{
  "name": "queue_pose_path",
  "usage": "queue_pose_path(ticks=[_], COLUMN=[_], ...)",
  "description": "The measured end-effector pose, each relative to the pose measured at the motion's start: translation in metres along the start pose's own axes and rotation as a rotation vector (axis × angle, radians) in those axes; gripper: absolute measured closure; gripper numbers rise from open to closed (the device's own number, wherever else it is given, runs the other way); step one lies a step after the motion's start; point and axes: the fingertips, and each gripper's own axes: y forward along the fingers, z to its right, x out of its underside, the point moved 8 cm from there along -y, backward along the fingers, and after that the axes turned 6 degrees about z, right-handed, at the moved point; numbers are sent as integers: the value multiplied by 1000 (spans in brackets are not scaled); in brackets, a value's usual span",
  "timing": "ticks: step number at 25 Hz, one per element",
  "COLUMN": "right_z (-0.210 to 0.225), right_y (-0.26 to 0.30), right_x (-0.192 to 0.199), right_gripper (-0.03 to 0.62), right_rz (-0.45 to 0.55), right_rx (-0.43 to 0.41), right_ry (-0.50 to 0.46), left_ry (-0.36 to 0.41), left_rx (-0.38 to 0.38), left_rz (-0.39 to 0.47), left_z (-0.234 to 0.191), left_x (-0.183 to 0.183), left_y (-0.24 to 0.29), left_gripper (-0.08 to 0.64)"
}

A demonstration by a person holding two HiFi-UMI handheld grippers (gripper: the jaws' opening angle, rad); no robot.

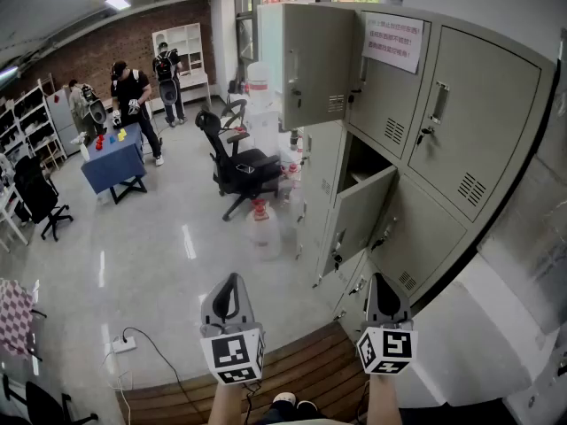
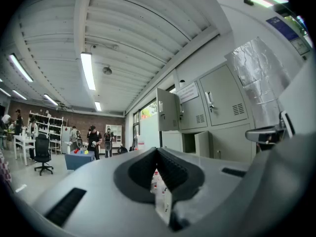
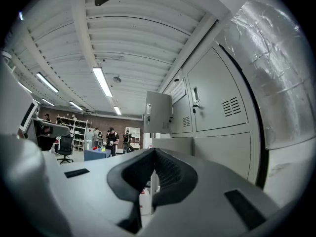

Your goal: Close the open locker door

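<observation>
1. A grey bank of lockers (image 1: 461, 122) fills the right side of the head view, with a white notice (image 1: 392, 41) stuck on one top-row door.
2. The pale tiled floor (image 1: 159, 264) stretches away to a brick wall at the far end of the room. A patch of wooden boards (image 1: 301, 370) lies at the foot of the lockers.
3. Two locker doors stand open. The upper door (image 1: 317, 65), in the top row, is swung wide out into the room. The lower door (image 1: 359, 220), in the row beneath, is partly open in front of its dark compartment.
4. A blue table (image 1: 111, 162) stands far back on the left, with small coloured items on top and people (image 1: 133, 91) beside it.
5. A black office chair (image 1: 239, 162) sits near the lockers' far end.
6. The left hand-held gripper (image 1: 232, 279) is held level low in the head view. Its jaws are together with nothing between them, and it is well apart from both doors.
7. The right hand-held gripper (image 1: 383, 278) is beside it, closer to the lockers and also level. Its jaws are closed and empty, and it touches neither door.
8. A clear water bottle (image 1: 264, 228) with a red cap stands on the floor near the lower door.
9. A white power strip (image 1: 124, 345) lies on the floor at the left, with its black cable trailing away.
</observation>
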Motion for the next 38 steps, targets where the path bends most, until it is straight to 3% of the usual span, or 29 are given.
queue_pose_path(ticks=[14, 20, 21, 23, 38], right_z=[2, -7, -9, -13, -43], right_y=[4, 12, 14, 19, 44], right_x=[5, 7, 8, 10, 26], right_gripper=[574, 571, 555, 397, 382], right_rz=[-7, -14, -19, -35, -67], right_rx=[53, -8, -23, -61, -75], right_ry=[23, -6, -1, 10, -6], left_ry=[2, -2, -3, -5, 5], left_rx=[-1, -2, -2, 0, 21], left_rz=[0, -3, -2, 1, -4], left_z=[-4, -9, -10, -12, -44], left_x=[3, 6, 6, 6, 22], left_y=[5, 9, 10, 11, 32], left_gripper=[558, 558, 558, 558, 558])
